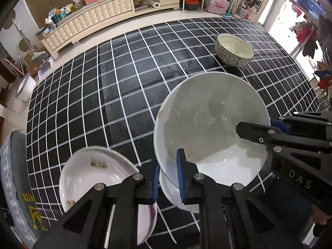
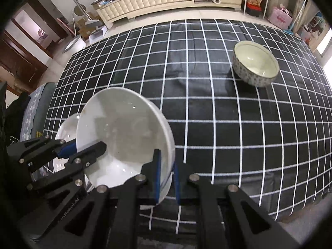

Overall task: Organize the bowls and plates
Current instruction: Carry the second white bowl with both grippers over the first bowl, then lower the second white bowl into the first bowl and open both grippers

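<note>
A large white bowl point(image 1: 209, 124) is held tilted above the black checked tablecloth point(image 1: 124, 87). My left gripper point(image 1: 168, 178) is shut on its near rim. My right gripper point(image 2: 167, 178) is shut on the opposite rim of the same bowl point(image 2: 124, 132); it also shows in the left wrist view point(image 1: 261, 132). A white plate point(image 1: 93, 178) with food scraps lies at the near left, partly behind my left fingers. Another white dish point(image 1: 176, 195) lies under the held bowl. A patterned bowl point(image 1: 234, 49) stands upright at the far right, also in the right wrist view point(image 2: 255, 64).
A cushioned seat point(image 1: 14, 186) is by the table's left edge. A long cream cabinet point(image 1: 99, 16) with clutter stands beyond the table. A white bin point(image 1: 25, 87) is on the floor at the left. The table's near edge point(image 2: 290, 211) runs close to my right gripper.
</note>
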Tool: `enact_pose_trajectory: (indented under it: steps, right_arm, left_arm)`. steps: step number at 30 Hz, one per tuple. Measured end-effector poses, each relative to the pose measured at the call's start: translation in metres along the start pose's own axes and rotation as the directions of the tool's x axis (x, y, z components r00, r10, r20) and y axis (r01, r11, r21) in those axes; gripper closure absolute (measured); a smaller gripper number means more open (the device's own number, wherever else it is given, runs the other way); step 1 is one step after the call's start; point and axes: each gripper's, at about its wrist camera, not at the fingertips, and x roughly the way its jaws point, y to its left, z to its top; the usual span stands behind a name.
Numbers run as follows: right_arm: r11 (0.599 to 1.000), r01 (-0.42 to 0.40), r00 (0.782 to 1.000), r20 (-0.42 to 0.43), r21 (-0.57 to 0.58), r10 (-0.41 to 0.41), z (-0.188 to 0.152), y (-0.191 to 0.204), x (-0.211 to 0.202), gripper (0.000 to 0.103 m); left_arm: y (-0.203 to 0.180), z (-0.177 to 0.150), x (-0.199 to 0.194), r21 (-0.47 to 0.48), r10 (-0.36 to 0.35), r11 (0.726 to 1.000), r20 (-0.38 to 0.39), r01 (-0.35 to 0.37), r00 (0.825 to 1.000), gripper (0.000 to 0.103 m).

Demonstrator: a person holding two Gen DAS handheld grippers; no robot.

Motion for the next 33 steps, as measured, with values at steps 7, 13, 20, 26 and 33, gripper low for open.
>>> enact_pose_trajectory:
  steps: [7,13,20,26,33]
  right_arm:
    - [1.000,0.003,1.000,-0.027,0.002,-0.003,-0.021,0.008,0.006,0.089]
    - [1.000,-0.010,0.998,-0.056,0.015,0.011,-0.034,0.008,0.014,0.089]
    - [1.000,-0.002,0.996,-0.090,0.020,0.004,-0.038,0.006,0.024,0.089]
    - [1.000,0.013,0.995,-0.102,-0.003,-0.013,-0.038,0.009,0.026,0.089]
    - [0.997,0.055,0.991,-0.120,-0.045,-0.060,-0.035,0.014,0.027,0.088]
  left_arm:
    - [-0.003,-0.023,0.001,0.000,0.006,1.000,-0.016,-0.006,1.000,0.089]
    - [-0.001,-0.036,0.004,-0.005,0.006,1.000,-0.032,-0.006,0.999,0.089]
    - [-0.002,-0.041,0.016,-0.007,0.000,1.000,-0.062,-0.001,0.998,0.090]
    - [-0.003,-0.043,0.021,-0.016,-0.010,1.000,-0.068,0.008,0.998,0.090]
    - [-0.002,-0.043,0.021,-0.012,-0.016,1.000,-0.076,0.015,0.997,0.089]
